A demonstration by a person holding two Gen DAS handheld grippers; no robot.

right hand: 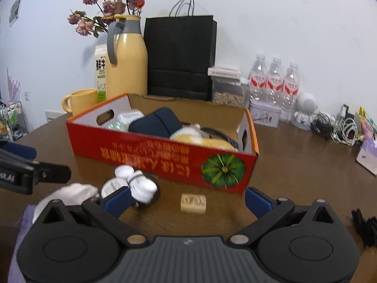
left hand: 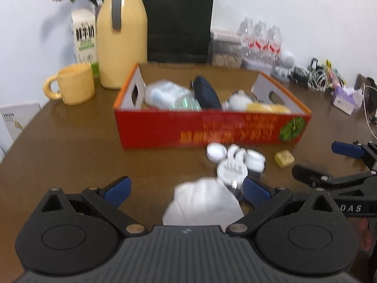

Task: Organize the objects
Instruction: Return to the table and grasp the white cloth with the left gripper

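Note:
A red cardboard box (left hand: 202,132) (right hand: 165,158) stands mid-table and holds a dark blue pouch (left hand: 206,93) (right hand: 156,122), a yellow-and-white plush (right hand: 200,136) and white packets. In front of it lie a cluster of small white items (left hand: 235,160) (right hand: 139,186), a small yellow block (left hand: 284,158) (right hand: 193,203) and a crumpled white cloth (left hand: 202,200) (right hand: 70,192). My left gripper (left hand: 186,189) (right hand: 40,162) is open, with the cloth between its fingers. My right gripper (right hand: 188,200) (left hand: 329,162) is open, with the yellow block lying between its fingers.
At the back stand a yellow jug (right hand: 126,63), a yellow mug (left hand: 73,83), a milk carton (right hand: 100,73), a black paper bag (right hand: 180,56), a food container (right hand: 227,87), three water bottles (right hand: 274,82) and a white speaker (right hand: 306,105). Tangled cables (right hand: 339,127) lie at the right.

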